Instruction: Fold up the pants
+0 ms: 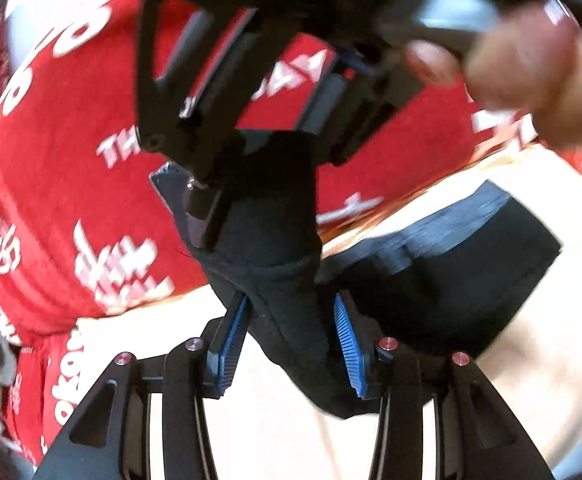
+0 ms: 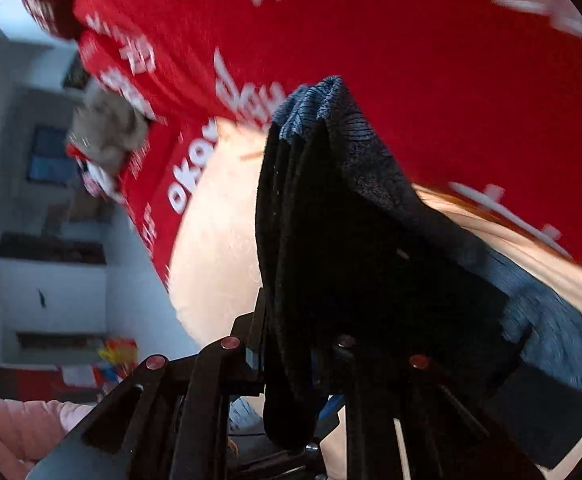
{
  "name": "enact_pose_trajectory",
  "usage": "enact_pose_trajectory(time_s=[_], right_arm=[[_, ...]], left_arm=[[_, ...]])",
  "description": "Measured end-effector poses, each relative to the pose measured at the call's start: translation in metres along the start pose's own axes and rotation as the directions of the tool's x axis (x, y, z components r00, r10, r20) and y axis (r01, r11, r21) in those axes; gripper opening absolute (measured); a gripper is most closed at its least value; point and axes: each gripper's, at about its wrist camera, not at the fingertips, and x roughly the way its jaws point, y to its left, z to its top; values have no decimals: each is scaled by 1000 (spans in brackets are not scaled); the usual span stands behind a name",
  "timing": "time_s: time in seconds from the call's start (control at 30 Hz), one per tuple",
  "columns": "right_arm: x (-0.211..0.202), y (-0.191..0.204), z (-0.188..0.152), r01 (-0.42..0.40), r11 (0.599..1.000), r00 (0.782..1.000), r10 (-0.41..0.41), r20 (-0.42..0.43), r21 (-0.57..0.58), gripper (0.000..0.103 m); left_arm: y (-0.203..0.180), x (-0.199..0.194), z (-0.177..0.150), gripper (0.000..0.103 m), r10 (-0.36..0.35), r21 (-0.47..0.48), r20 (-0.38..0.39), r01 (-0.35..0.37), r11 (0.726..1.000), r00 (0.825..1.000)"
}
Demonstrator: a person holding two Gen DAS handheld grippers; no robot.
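Both tools pinch the black pants point(image 1: 291, 320), lifted off the pale bench point(image 1: 531, 360). The left tool point(image 1: 291, 344) grips a bunched fold. The right tool point(image 2: 291, 400) clamps hanging layers.

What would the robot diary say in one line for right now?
left gripper: shut on black pants | right gripper: shut on black pants | pants: lifted off cream surface | backdrop: red printed cloth

Red printed cloth point(image 1: 51, 200); cream tabletop point(image 1: 291, 432); grey rag point(image 2: 111, 136)
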Motion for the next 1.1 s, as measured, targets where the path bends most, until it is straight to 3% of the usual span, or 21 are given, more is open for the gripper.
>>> enact_pose_trajectory(time_s=[0.17,0.33,0.43,0.6,0.73,0.77,0.8,0.87,0.97,1.07,1.1], right_arm=[[-82,-59,-54,-57,995,986,43,164,83,16],[-131,-133,-109,-101,976,964,49,262,191,16],[-137,-186,-146,-116,957,956,35,292,265,16],[-109,-258,-182,-146,905,954,22,300,399,16],[-90,-293,-198,-158,878,957,23,290,452,16],[-86,-298,-201,-173,869,954,31,297,463,17],[-83,-298,-202,-179,866,953,34,301,468,19],[-81,-298,-202,-167,866,954,21,299,471,24],[-84,-292,-201,-119,872,960,-21,278,474,26],[-98,-295,-212,-27,885,965,-98,242,464,30],[-101,-288,-212,38,890,964,-153,218,455,37]], left_arm=[[-74,-12,32,44,-81,100,29,78,992,996],[-156,1,44,44,-155,237,11,148,960,988],[-202,24,37,44,-176,302,-33,178,937,984],[-249,61,27,44,-168,358,-121,201,912,978],[-255,72,20,45,-142,385,-146,189,903,979],[-252,72,18,51,-139,393,-144,185,901,980],[-252,71,17,62,-154,395,-151,202,896,977],[-240,69,14,70,-174,378,-167,226,898,970],[-233,60,14,70,-208,359,-190,265,895,960],[-204,53,15,70,-237,259,-228,294,920,944],[-195,52,15,70,-244,221,-240,297,929,940]])
